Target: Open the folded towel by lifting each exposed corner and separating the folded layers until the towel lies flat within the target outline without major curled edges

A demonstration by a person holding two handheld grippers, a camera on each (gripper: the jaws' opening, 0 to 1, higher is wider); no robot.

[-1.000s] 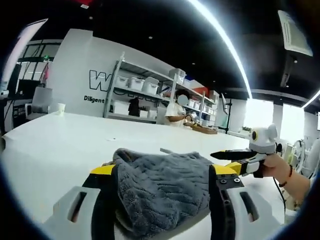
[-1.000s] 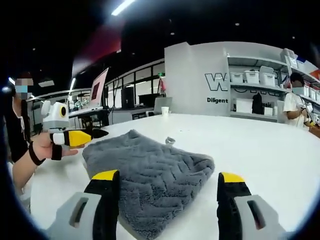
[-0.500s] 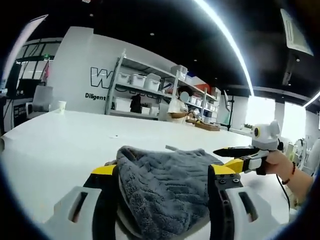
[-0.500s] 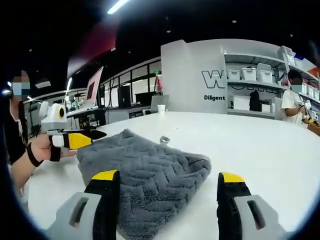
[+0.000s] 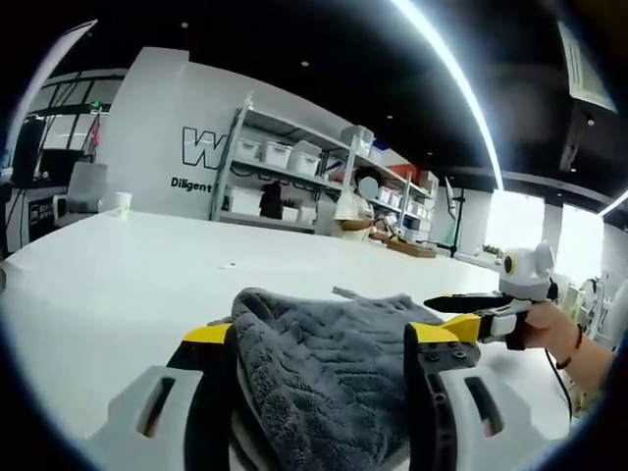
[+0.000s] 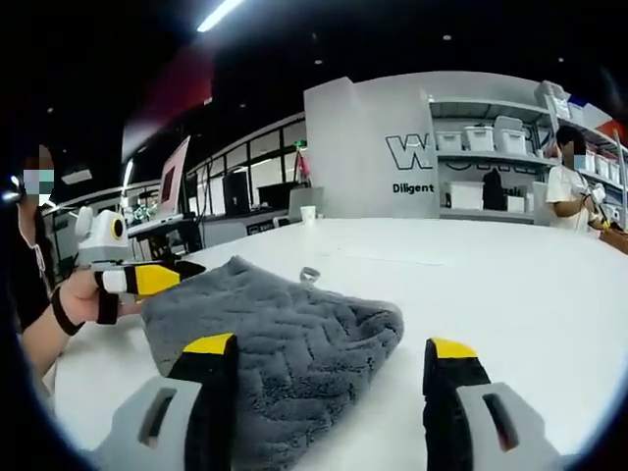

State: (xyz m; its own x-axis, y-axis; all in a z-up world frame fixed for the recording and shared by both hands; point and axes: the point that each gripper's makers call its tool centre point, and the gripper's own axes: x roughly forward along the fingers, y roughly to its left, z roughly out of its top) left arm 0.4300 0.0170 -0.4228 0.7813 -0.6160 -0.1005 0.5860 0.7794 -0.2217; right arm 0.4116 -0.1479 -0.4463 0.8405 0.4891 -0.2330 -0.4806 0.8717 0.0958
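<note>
Now folded towel (image 6: 275, 343) on white table (image 6: 510, 285); left gripper (image 5: 319, 378) jaws straddle it, right gripper (image 6: 319, 378) jaws open; shelving (image 5: 294, 177) bkgd.

A white table (image 6: 510, 285) carries a folded grey towel (image 6: 285, 339).

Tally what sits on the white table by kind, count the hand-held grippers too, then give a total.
Towel: 1, grey, folded.
Paper cup: 1, at the far edge of the table.
Hand-held grippers: 2, the left hand-held gripper and the right hand-held gripper, both open at the towel.
Total: 4.
</note>
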